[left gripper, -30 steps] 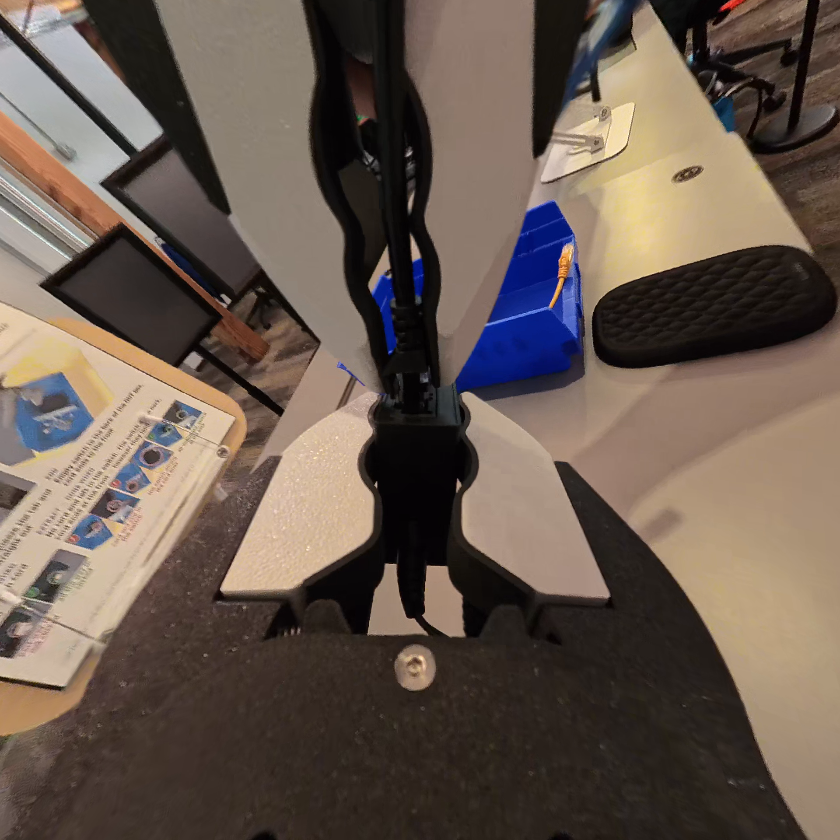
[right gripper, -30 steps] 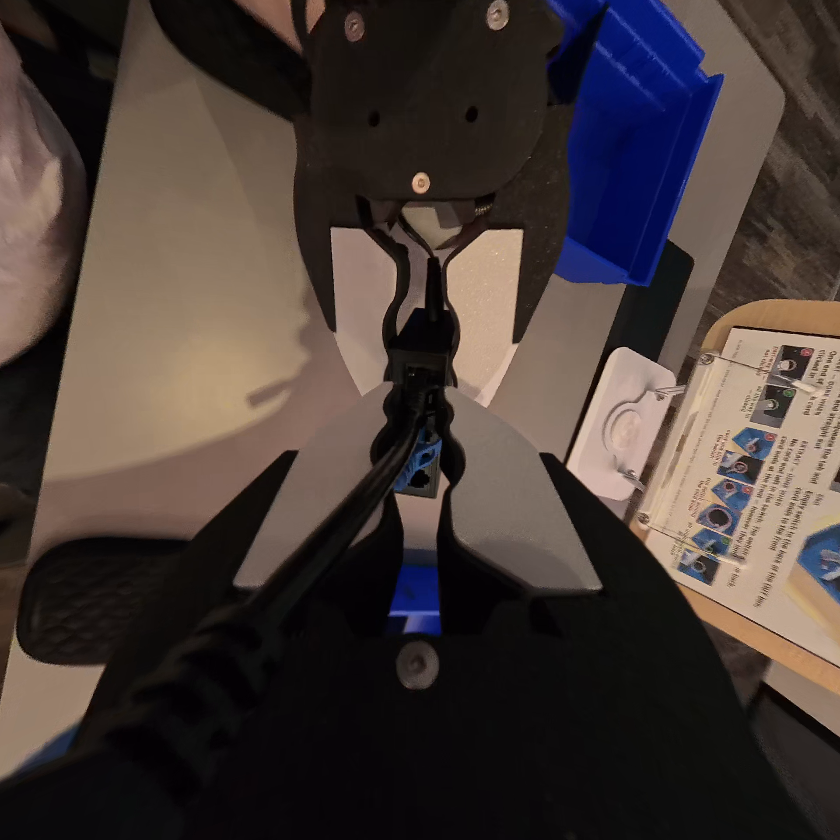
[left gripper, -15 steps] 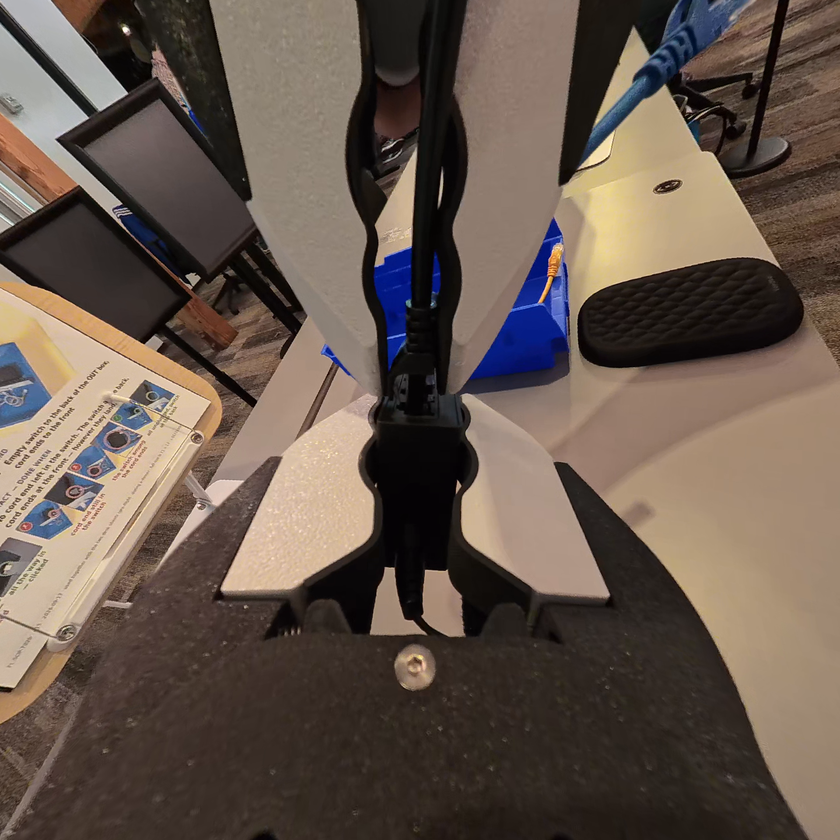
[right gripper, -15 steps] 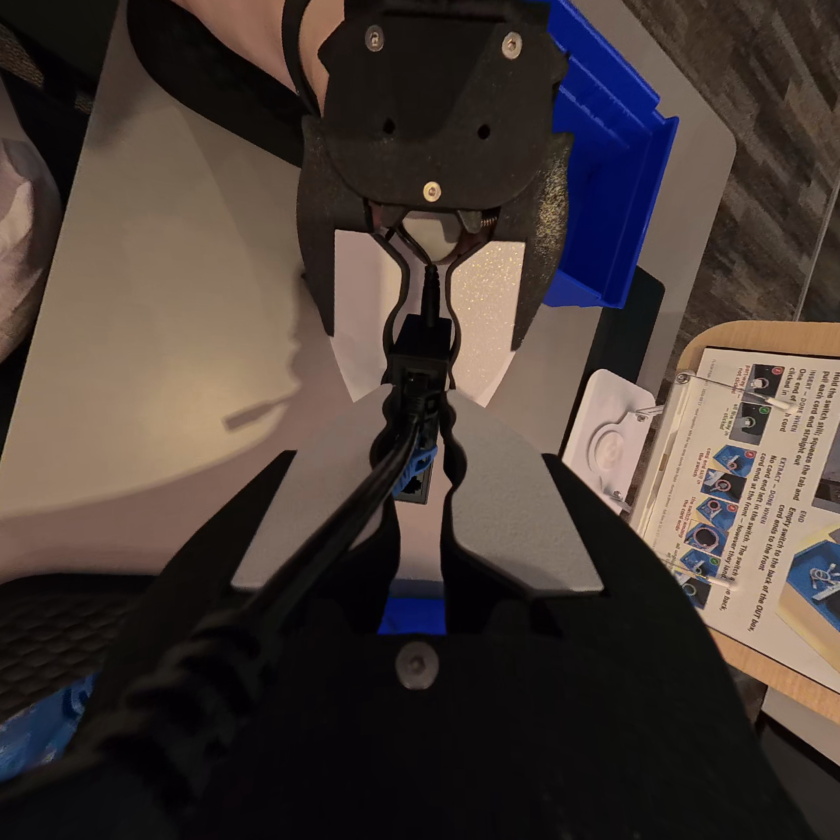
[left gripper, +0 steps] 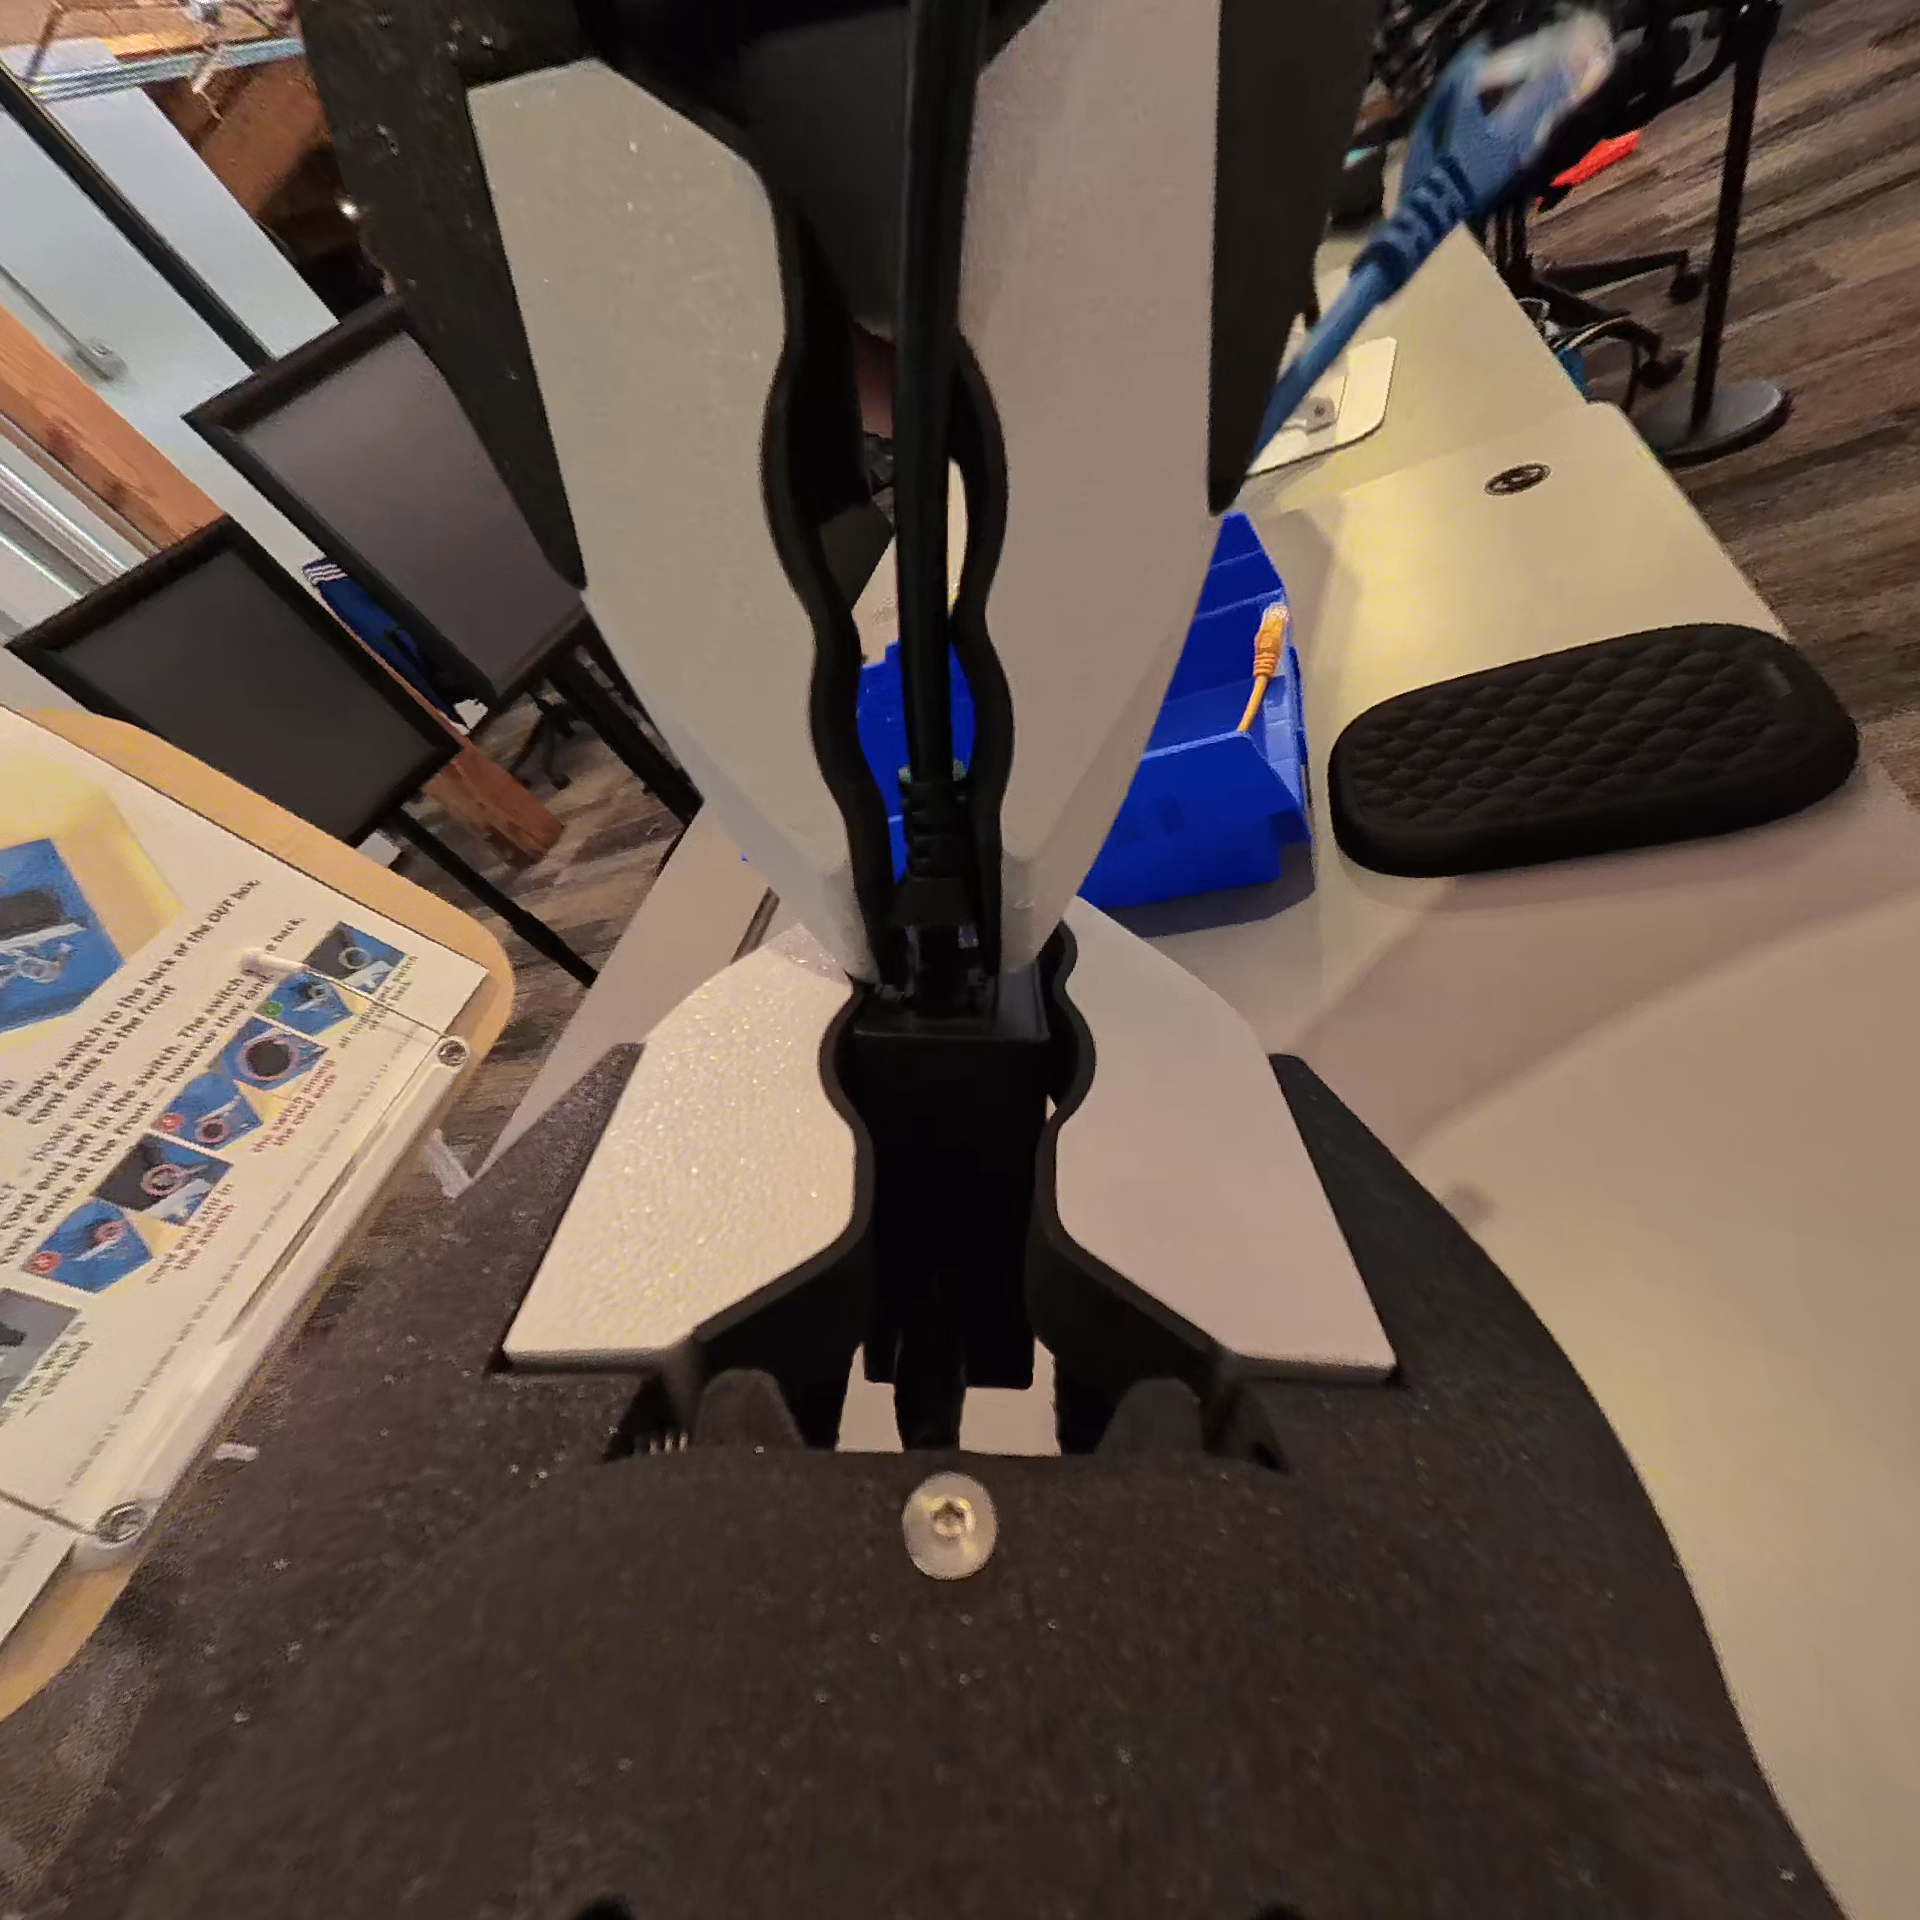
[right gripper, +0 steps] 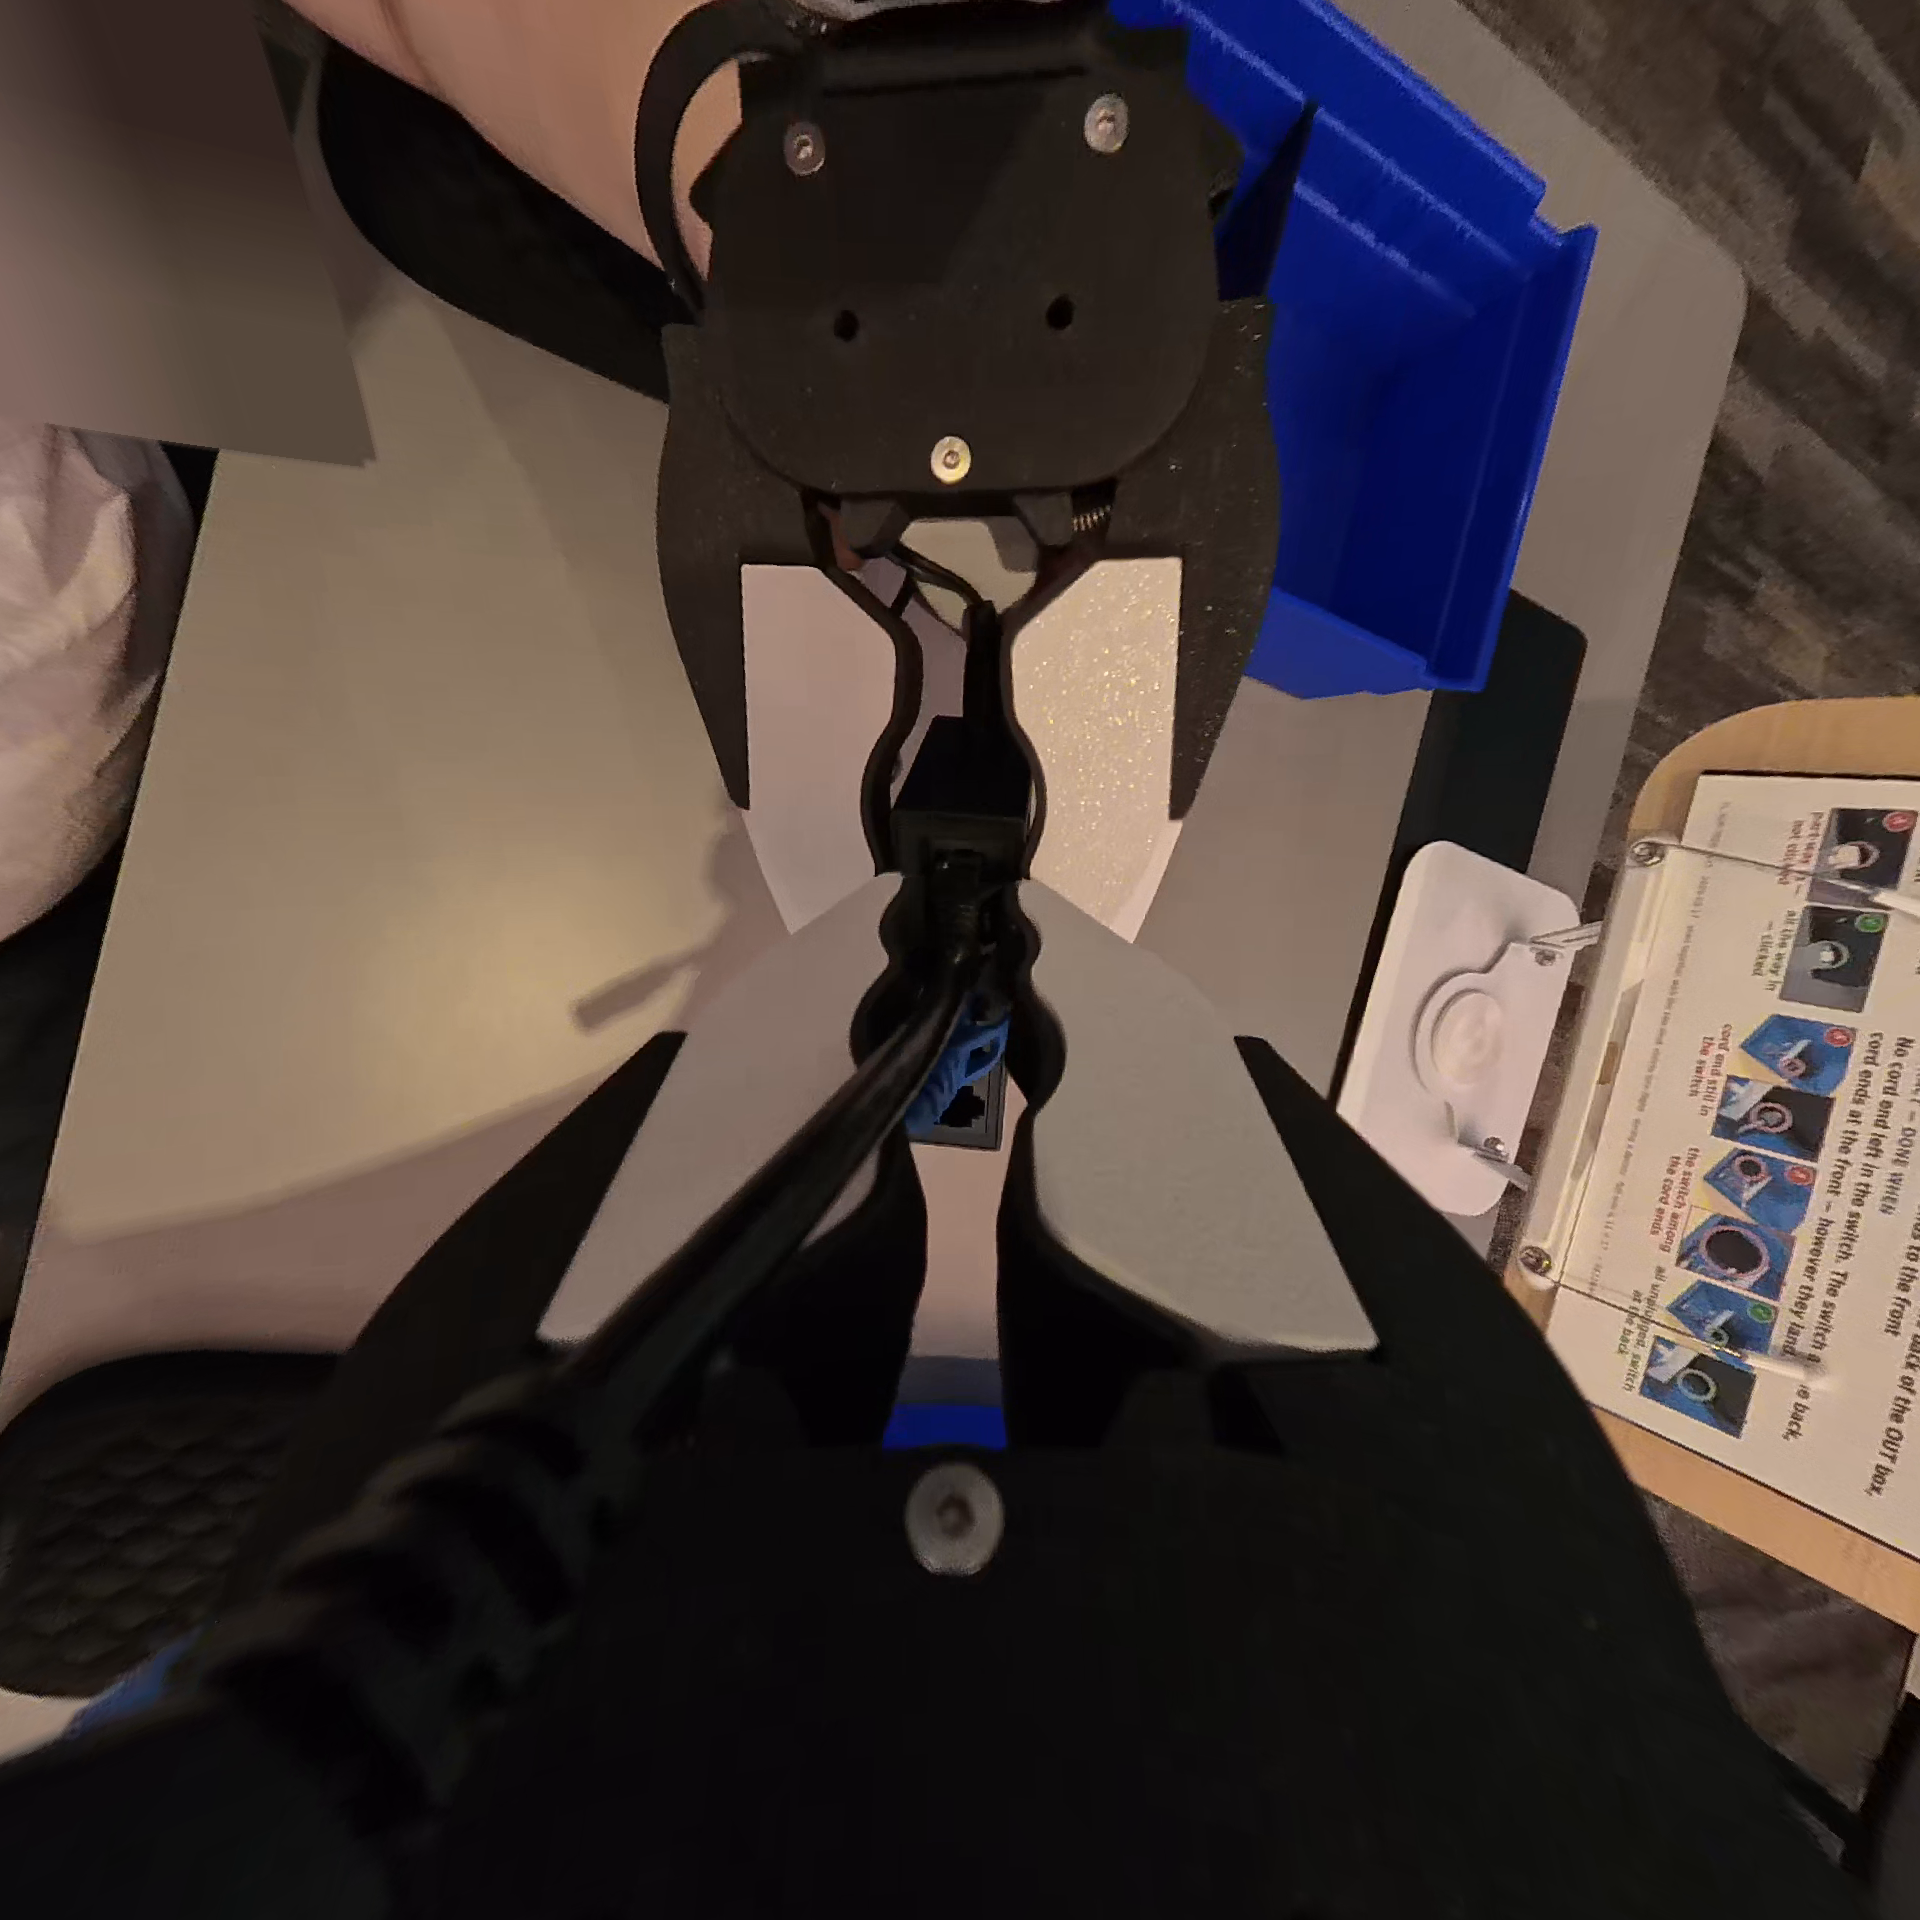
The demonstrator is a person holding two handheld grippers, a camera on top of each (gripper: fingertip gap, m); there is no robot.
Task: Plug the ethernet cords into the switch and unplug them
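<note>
My left gripper [left gripper: 951,997] is shut on a small black switch [left gripper: 951,1143] and holds it above the grey table [left gripper: 1558,1143]. My right gripper [right gripper: 961,920] faces it tip to tip. It is shut on the plug [right gripper: 961,883] of a black ethernet cord [right gripper: 831,1164]. The plug sits in the switch's port [right gripper: 961,821]. In the left wrist view the cord [left gripper: 925,416] runs up between the right gripper's fingers [left gripper: 665,520]. A blue plug [right gripper: 971,1060] and a black socket piece show in the gap behind my right fingertips.
A blue bin [left gripper: 1195,810] holds an orange cord end [left gripper: 1262,665]. A black padded rest [left gripper: 1590,748] lies to its right. A blurred blue cord [left gripper: 1434,187] hangs at the upper right. An instruction sheet [left gripper: 156,1143] is at the left. A white stand base [right gripper: 1455,1039] is beside it. The tips of both grippers are at nearly the same place.
Both grippers have swung together over the table, and the background has shifted. The switch stays in the left grasp. The black plug stays in the right grasp, at the port.
</note>
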